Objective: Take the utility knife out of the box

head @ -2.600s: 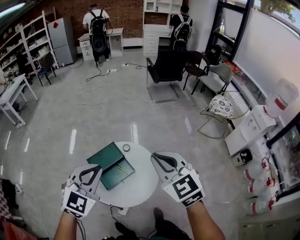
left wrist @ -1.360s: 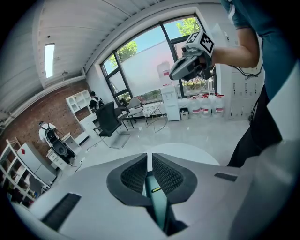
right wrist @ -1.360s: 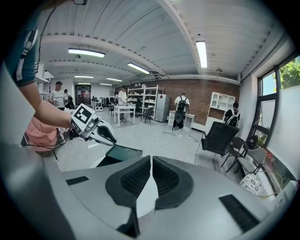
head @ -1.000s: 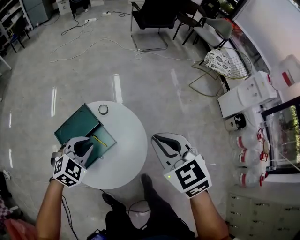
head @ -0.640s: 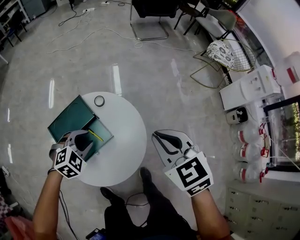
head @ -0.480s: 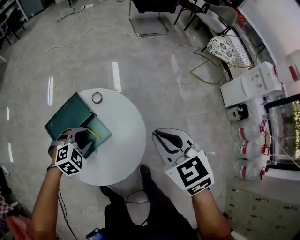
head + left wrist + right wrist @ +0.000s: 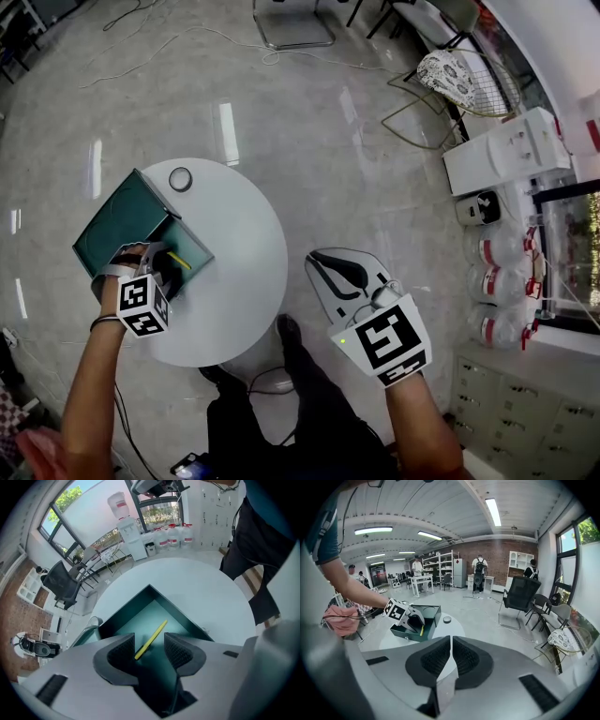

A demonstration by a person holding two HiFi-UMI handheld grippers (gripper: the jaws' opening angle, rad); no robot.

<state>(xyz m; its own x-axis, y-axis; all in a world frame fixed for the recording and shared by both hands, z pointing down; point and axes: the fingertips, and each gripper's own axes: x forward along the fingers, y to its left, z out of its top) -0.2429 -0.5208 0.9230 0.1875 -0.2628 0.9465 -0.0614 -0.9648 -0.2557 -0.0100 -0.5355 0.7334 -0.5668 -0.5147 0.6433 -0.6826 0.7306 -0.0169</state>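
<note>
While its fingers are opening, left gripper (image 7: 150, 652) points steeply down into the green box (image 7: 186, 618). Near end of the yellow utility knife (image 7: 151, 639) sits between the fingers, pads not pressing it. Knife lies flat on the box floor, diagonal. Right gripper (image 7: 451, 656) hangs off to the right of the round white desk (image 7: 239, 262), fingers closed together, nothing in them. Box sits on the desk's left side, lid swung open. Small round ring (image 7: 180, 178) on the desk just past the box. Water jugs (image 7: 497, 281) stand on the floor, far right.
</note>
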